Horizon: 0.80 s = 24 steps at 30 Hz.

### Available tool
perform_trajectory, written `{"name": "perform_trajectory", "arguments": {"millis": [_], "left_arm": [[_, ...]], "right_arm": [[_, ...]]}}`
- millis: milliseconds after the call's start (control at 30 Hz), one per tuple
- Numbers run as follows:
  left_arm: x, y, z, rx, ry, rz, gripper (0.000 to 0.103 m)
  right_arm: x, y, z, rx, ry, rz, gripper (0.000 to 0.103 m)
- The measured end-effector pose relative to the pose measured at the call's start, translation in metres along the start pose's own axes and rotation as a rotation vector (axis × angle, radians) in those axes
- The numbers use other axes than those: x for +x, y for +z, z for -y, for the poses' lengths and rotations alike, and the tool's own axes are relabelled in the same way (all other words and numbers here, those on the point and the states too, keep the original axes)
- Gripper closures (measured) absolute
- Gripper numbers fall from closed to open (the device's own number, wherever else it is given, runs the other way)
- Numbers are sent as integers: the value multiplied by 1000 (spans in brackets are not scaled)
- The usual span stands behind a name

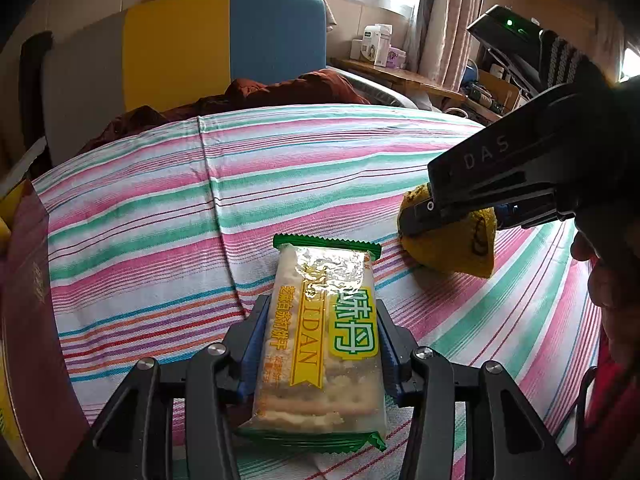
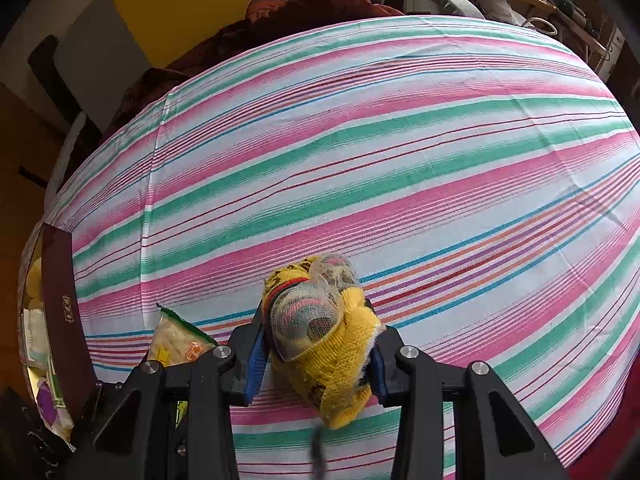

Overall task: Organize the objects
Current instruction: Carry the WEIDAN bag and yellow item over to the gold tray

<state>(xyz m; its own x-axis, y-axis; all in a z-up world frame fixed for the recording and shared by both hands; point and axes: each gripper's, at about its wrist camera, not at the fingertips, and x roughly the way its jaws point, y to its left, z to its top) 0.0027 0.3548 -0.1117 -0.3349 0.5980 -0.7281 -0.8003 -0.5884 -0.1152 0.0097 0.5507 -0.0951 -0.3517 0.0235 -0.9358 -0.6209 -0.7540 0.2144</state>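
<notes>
My left gripper (image 1: 320, 328) is shut on a clear cracker packet (image 1: 320, 344) with green ends and a yellow label, held just above the striped cloth. The packet's corner also shows in the right wrist view (image 2: 176, 340). My right gripper (image 2: 318, 332) is shut on a yellow knitted bundle (image 2: 328, 344) with a patterned mesh end. In the left wrist view the right gripper (image 1: 416, 216) grips that yellow bundle (image 1: 452, 248) just right of and beyond the packet.
A pink, green and white striped cloth (image 2: 400, 152) covers the table. A dark red box (image 1: 32, 320) stands open at the left edge, its contents showing in the right wrist view (image 2: 40, 344). A dark red garment (image 1: 248, 96) lies beyond the table.
</notes>
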Motion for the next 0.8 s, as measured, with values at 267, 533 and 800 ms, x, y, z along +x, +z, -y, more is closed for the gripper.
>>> {"name": "perform_trajectory", "arguments": {"millis": [267,533,800], "left_arm": [[2,2,1,10,11,0,55],[1,3,4,29,36,0,55],[-2,-1,8,51,66,-1,55]], "right_arm": [[-1,-1,-8,-39,16,11,62],[-7,-8,-8,-66,29,17,62],[-8,-9,-8,-82,39,12,62]]}}
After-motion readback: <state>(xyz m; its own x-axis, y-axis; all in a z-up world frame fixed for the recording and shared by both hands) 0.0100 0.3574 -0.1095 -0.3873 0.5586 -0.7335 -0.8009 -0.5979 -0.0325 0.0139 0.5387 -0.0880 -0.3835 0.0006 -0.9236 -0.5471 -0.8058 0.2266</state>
